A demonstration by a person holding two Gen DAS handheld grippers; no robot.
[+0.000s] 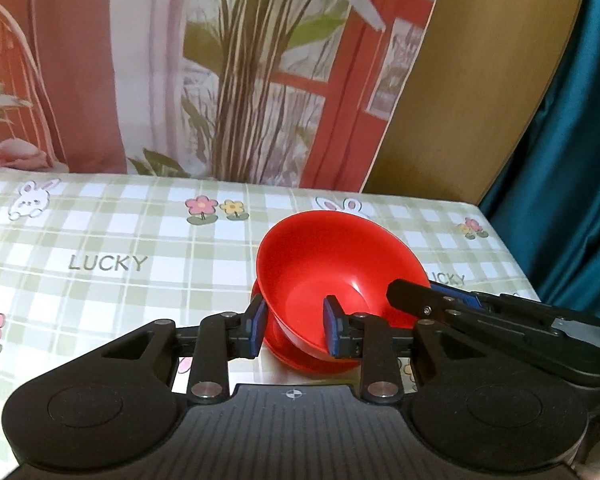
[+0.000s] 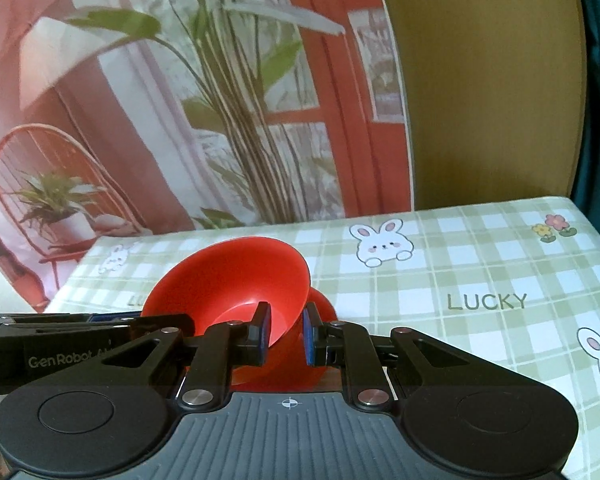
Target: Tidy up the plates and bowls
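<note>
A red bowl (image 1: 332, 264) is held tilted over a red plate (image 1: 296, 356) that lies under it on the checked tablecloth (image 1: 100, 240). My left gripper (image 1: 296, 326) straddles the bowl's near wall, one finger outside and one inside, with a small gap still showing. My right gripper (image 2: 285, 330) is shut on the bowl's (image 2: 228, 276) opposite wall; it also shows in the left wrist view (image 1: 420, 292) reaching in from the right. The plate (image 2: 320, 308) peeks out behind the bowl in the right wrist view.
The table has a green-and-white checked cloth with rabbits, flowers and "LUCKY" print. A printed backdrop (image 1: 220, 60) with plant and red window stands behind it. A wooden panel (image 1: 480, 80) and teal curtain (image 1: 572, 160) are at the right.
</note>
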